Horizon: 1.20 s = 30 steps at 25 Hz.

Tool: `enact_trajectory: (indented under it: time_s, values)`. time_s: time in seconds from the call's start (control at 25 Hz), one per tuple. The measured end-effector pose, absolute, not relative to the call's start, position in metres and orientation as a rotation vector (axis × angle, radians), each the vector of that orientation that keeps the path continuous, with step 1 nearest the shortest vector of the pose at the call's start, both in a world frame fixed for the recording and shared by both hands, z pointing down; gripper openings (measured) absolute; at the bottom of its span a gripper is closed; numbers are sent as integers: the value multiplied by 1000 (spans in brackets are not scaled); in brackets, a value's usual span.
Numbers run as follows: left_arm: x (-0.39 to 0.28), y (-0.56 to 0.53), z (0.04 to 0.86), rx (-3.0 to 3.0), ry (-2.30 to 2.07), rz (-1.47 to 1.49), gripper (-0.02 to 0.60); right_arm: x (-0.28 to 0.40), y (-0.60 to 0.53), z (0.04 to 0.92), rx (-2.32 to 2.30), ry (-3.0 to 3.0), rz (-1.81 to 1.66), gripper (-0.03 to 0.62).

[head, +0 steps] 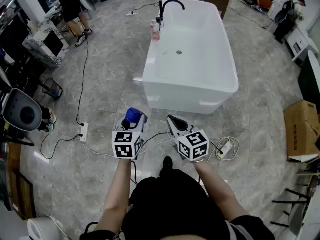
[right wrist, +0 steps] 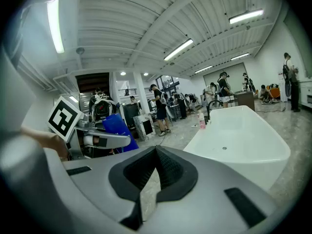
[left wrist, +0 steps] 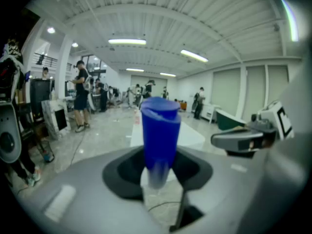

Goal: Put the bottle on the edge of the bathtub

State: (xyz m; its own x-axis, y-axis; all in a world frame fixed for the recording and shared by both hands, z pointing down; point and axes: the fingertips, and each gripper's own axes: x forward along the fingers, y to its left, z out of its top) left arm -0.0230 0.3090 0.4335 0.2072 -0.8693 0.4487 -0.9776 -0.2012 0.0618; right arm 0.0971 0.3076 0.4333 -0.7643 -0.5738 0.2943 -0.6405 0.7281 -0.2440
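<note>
Grey stone flooring is running around the white bathtub [head: 186, 95], which is standing well ahead of the person. The left tool [head: 134, 124] is gripping the blue bottle [head: 132, 115] low on its body with its jaws partly closed. It is holding the bottle upright over the floor, well short of the tub edge, presumably for steady carriage. The right tool [head: 176, 125] is carrying nothing, its jaws drawn together, apparently in reserve. The placing is not yet done.
</note>
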Motion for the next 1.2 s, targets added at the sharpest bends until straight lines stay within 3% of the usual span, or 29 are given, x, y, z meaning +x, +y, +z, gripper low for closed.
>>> enact_trajectory:
  time_s: [0.68, 1.2]
  values:
    - [-5, 268, 429, 2170, -1724, 515, 158, 114, 278, 436, 949, -2774, 581, 2]
    - [-32, 181, 438, 2207, -1704, 524, 158, 99, 203, 441, 1017, -2775, 604, 2]
